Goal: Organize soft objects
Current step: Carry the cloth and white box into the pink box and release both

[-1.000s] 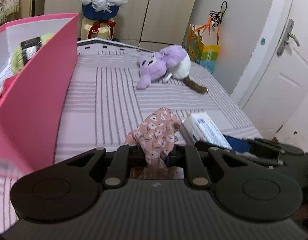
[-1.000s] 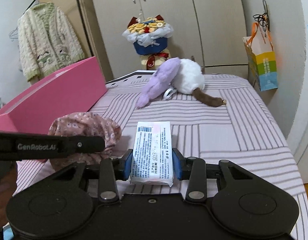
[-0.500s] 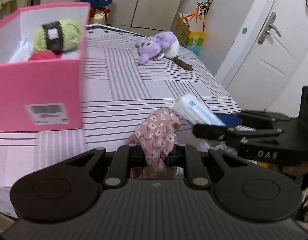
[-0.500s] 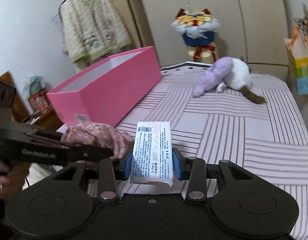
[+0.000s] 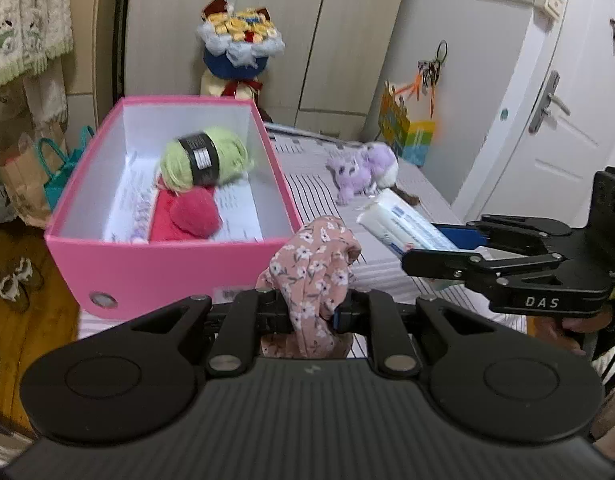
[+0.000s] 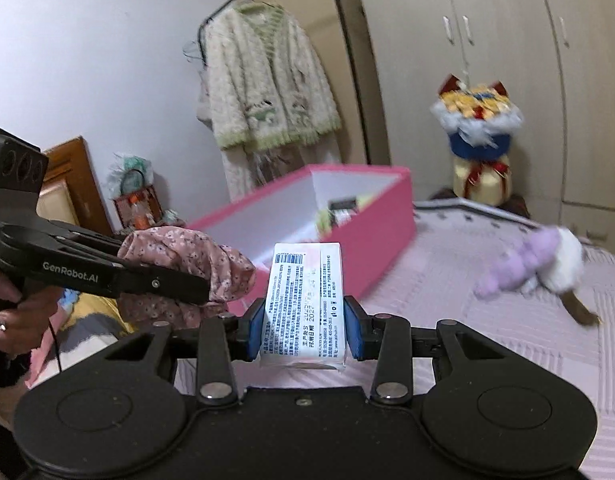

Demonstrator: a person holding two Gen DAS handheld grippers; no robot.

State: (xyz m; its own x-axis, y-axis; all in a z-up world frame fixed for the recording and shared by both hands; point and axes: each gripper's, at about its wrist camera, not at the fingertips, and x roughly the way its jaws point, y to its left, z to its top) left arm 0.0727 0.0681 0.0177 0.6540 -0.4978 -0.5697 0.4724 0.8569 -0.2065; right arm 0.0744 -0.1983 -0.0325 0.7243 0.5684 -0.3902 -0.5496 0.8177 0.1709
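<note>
One pink box (image 5: 155,268), two yarn balls (image 5: 205,158), one plush toy (image 5: 361,170), one tissue pack (image 6: 305,304), one floral cloth (image 5: 315,268)

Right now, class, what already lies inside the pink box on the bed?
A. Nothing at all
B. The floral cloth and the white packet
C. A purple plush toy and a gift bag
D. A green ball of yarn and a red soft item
D: the left wrist view shows the green ball of yarn and a red soft item inside the pink box.

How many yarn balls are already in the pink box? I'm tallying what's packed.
2. A green yarn ball lies toward the far end of the pink box; a red yarn ball sits just in front, touching it. More may be hidden beneath.
</note>
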